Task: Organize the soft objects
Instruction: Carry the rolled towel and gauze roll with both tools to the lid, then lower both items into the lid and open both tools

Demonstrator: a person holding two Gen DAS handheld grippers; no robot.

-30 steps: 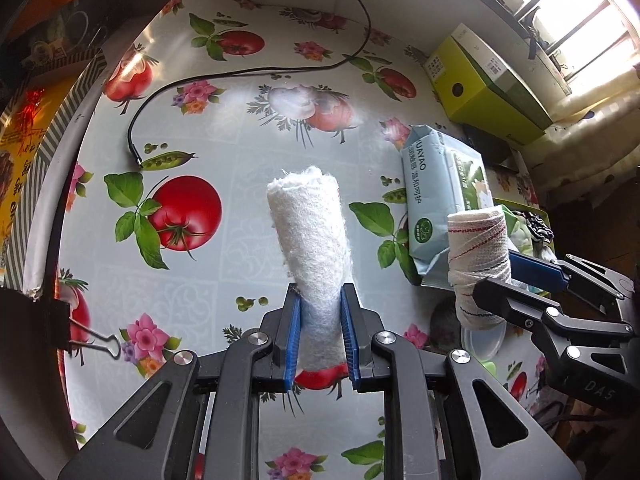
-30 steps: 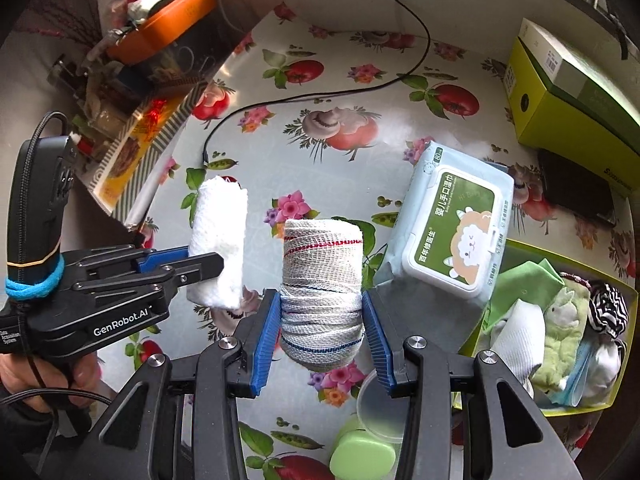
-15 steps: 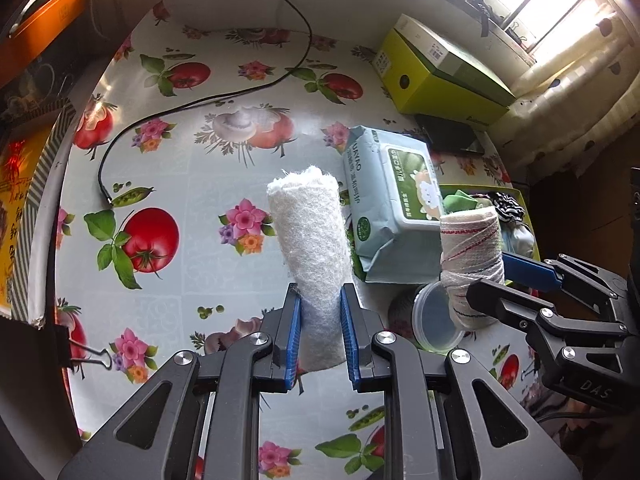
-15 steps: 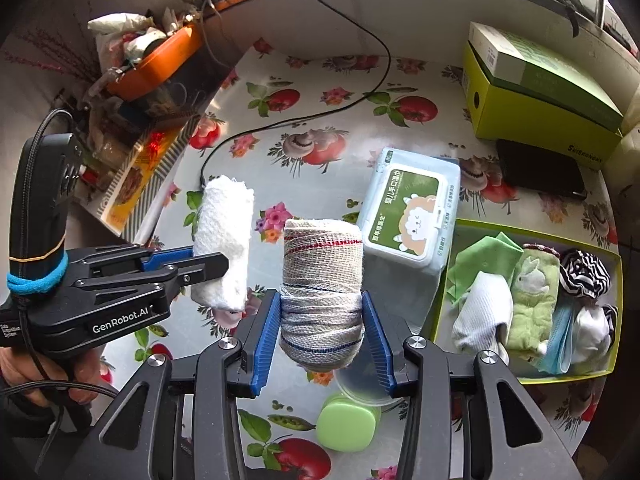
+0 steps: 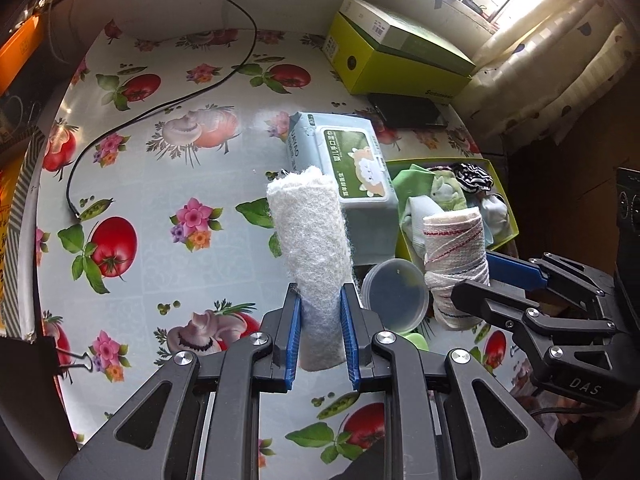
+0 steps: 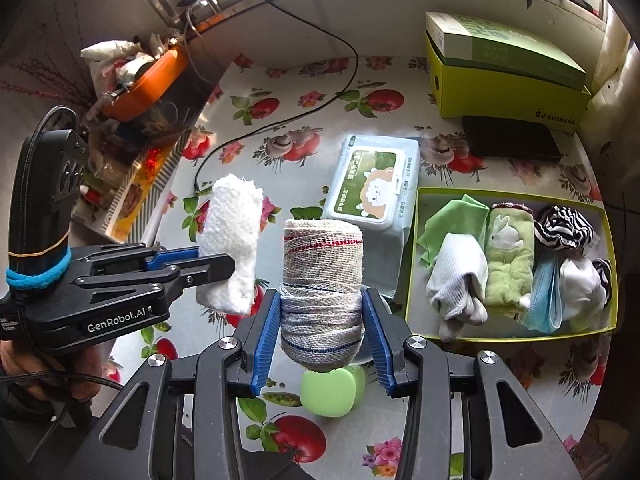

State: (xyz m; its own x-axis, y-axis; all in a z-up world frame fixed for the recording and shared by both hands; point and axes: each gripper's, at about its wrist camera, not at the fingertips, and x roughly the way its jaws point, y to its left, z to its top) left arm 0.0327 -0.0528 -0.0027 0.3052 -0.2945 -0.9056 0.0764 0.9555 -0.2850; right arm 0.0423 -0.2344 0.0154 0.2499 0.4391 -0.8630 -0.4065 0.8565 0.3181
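My left gripper [image 5: 320,304] is shut on a rolled white fluffy towel [image 5: 310,240] and holds it upright above the table. It also shows in the right wrist view [image 6: 230,240]. My right gripper [image 6: 322,312] is shut on a rolled woven cloth with red and blue stripes [image 6: 322,276], held above the table to the right of the towel. That cloth shows in the left wrist view [image 5: 456,256] too. A yellow-green tray [image 6: 412,260] at the right holds several folded soft items.
A wet-wipes pack [image 6: 374,184] lies left of the tray. A round clear lid [image 5: 394,290] and a green container [image 6: 332,390] sit below the grippers. A yellow-green box [image 6: 504,80], a black flat object [image 6: 510,142] and a black cable [image 6: 280,120] lie further back.
Both grippers have risen and drawn back with their rolls still held, and the tray has come fully into view at the right.
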